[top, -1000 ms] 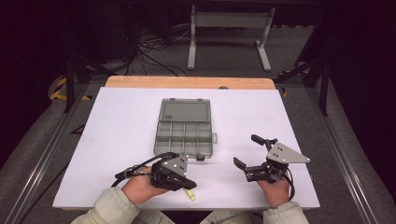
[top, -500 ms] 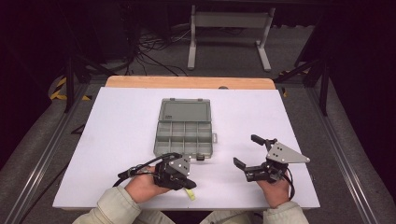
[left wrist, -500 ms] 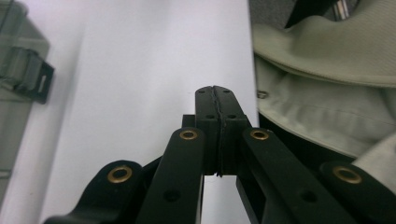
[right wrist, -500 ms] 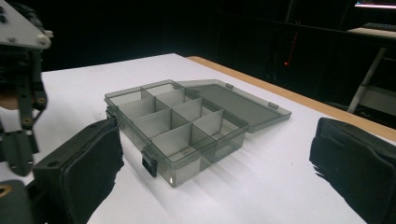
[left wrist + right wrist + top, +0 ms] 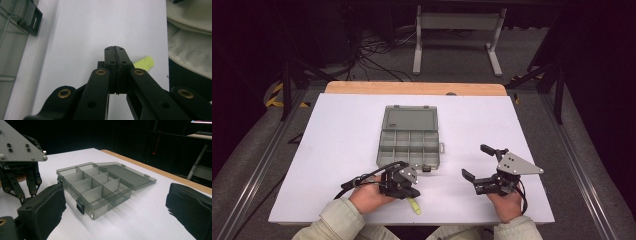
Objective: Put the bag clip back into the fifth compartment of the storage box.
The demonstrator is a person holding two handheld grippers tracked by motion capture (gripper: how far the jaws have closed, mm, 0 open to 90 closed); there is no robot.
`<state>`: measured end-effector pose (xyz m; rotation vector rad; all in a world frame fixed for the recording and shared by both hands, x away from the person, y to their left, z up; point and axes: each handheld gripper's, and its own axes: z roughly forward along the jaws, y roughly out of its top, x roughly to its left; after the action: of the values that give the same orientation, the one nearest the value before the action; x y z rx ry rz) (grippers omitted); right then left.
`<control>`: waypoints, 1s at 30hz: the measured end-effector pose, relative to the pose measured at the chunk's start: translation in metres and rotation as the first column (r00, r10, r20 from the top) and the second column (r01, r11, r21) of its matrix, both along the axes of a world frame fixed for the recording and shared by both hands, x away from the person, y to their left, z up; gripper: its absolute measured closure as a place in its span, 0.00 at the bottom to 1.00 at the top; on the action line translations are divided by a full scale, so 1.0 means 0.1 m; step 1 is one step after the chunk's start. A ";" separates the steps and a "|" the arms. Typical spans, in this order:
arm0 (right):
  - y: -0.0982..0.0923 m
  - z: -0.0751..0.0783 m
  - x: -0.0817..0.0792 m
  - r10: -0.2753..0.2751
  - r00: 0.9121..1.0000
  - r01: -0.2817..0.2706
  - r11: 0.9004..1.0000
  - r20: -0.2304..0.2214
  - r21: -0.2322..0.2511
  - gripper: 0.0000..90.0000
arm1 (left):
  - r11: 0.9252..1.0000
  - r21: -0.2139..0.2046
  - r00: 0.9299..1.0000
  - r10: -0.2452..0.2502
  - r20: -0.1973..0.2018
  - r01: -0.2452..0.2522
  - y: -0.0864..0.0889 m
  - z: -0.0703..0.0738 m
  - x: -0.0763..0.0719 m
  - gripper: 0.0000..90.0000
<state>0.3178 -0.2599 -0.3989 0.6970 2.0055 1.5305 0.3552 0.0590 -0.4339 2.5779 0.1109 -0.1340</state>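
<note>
A white table point(image 5: 342, 150) takes up most of the high view, with a strip of wooden edge point(image 5: 412, 88) along its far side and a grey metal stand point(image 5: 457, 30) on the dark floor beyond. Near the table's middle lies a grey see-through box point(image 5: 409, 137), open, its flat lid point(image 5: 410, 120) folded back on the far side and its tray of divided compartments toward the person; in the right gripper view the box point(image 5: 95, 187) shows the dividers standing upright, with a dark latch point(image 5: 80, 206) on the near wall, and what lies in the compartments cannot be told. Two sleeves in pale cloth come in from the bottom edge. The right gripper point(image 5: 479, 167) sits on the table to the right of the box, well apart from it, with its grey plate point(image 5: 514, 164) on top; its jaws stand wide apart and hold nothing, and in its own view the box lies between the two black pads. The left gripper point(image 5: 404, 184) is held low just in front of the box's near wall; in its own view its jaws point(image 5: 115, 62) are pressed together, pad against pad, with nothing seen between them. Just beside those tips, near the table's front edge, lies a small yellow-green piece point(image 5: 414, 205), which in the left gripper view point(image 5: 145, 62) peeks out from behind the closed jaws.
</note>
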 end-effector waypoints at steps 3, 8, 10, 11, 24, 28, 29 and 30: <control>0.00 0.00 0.00 0.000 1.000 0.000 1.000 0.000 0.002 0.03 | 1.000 0.015 1.000 0.013 0.000 -0.013 0.04 0.01 -0.01 1.00; 0.00 0.00 0.00 0.001 1.000 -0.001 1.000 0.002 0.002 0.03 | 0.999 0.036 1.000 0.019 -0.011 -0.019 0.09 0.00 -0.02 1.00; 0.00 0.00 0.00 0.001 1.000 -0.001 1.000 0.001 0.003 0.03 | 0.999 0.052 1.000 0.005 -0.012 -0.005 0.10 0.00 -0.03 1.00; 0.00 0.00 0.00 -0.001 1.000 0.001 1.000 0.000 0.002 0.03 | 0.998 0.056 1.000 0.010 -0.013 -0.009 0.11 0.00 -0.04 1.00; 0.01 0.00 0.00 0.002 1.000 -0.002 1.000 0.000 0.004 0.03 | 0.995 0.090 0.999 -0.029 -0.040 0.033 0.13 0.01 -0.12 1.00; 0.01 0.00 0.00 0.002 1.000 -0.002 1.000 0.000 0.005 0.03 | 0.994 0.096 0.998 -0.037 -0.042 0.041 0.15 0.02 -0.14 1.00; 0.01 0.00 0.00 0.002 1.000 -0.002 1.000 0.000 0.005 0.03 | 0.994 0.096 0.998 -0.037 -0.042 0.041 0.15 0.02 -0.14 1.00; 0.01 0.00 0.00 0.002 1.000 -0.002 1.000 0.000 0.005 0.03 | 0.995 0.090 0.998 -0.037 -0.048 0.041 0.15 0.02 -0.14 1.00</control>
<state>0.3179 -0.2591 -0.3988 0.6971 2.0044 1.5368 0.3409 0.0741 -0.4321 2.6694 0.0854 -0.2079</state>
